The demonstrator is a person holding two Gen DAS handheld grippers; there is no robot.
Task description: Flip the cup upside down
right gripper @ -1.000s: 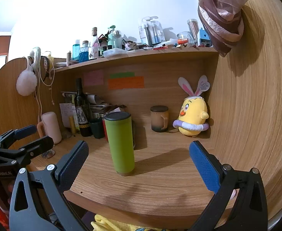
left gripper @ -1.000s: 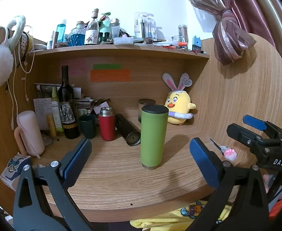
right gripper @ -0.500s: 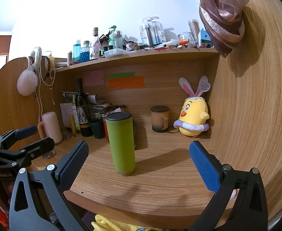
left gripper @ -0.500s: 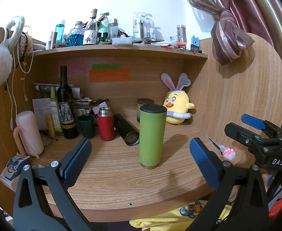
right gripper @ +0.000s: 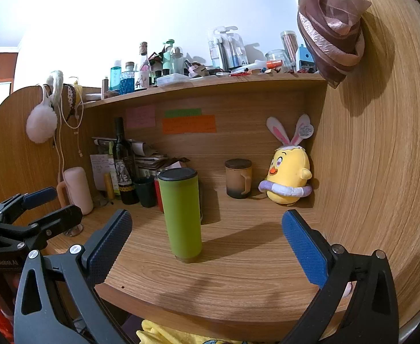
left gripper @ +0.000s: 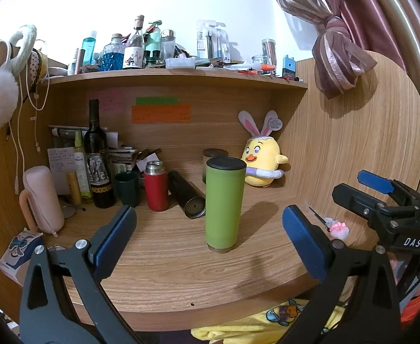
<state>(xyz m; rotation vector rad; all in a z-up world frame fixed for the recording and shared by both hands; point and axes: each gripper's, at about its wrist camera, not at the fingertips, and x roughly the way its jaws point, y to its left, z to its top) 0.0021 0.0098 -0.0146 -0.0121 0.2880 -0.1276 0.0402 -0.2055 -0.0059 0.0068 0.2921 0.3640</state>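
green cup (left gripper: 224, 203) upright, unmoved | both tongs still spread wide

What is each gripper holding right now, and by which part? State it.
Nothing is held. The left gripper and right gripper both have jaws wide apart, short of the upright green cup.

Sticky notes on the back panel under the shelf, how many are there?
3: a pink note at left, a green note to its right, an orange note directly beneath the green one. None looks hidden.
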